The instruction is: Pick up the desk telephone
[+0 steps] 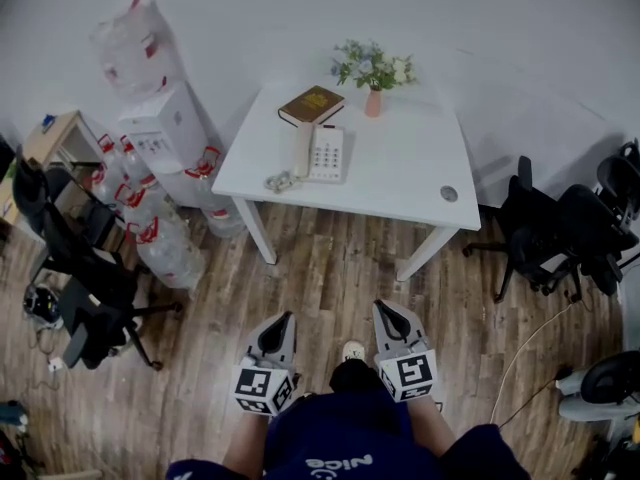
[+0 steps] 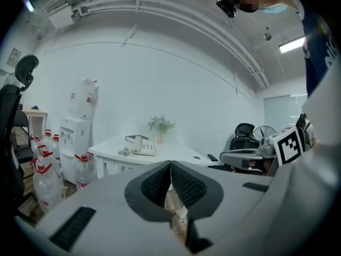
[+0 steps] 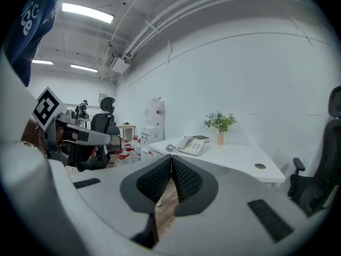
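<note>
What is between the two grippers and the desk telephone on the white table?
In the head view, only wooden floor and the white table's bare front strip lie before the telephone.

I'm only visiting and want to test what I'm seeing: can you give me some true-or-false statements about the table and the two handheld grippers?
1. The white push-button desk telephone lies on the white square table. True.
2. The brown hardcover book lies on top of the telephone. False: it lies on the table itself, nearer the wall.
3. The left gripper and right gripper both have their jaws together, holding nothing. True.
4. The small pink vase of flowers has tipped over. False: it stands upright.
5. The left gripper touches the telephone. False: it is over the wooden floor, short of the table.
</note>
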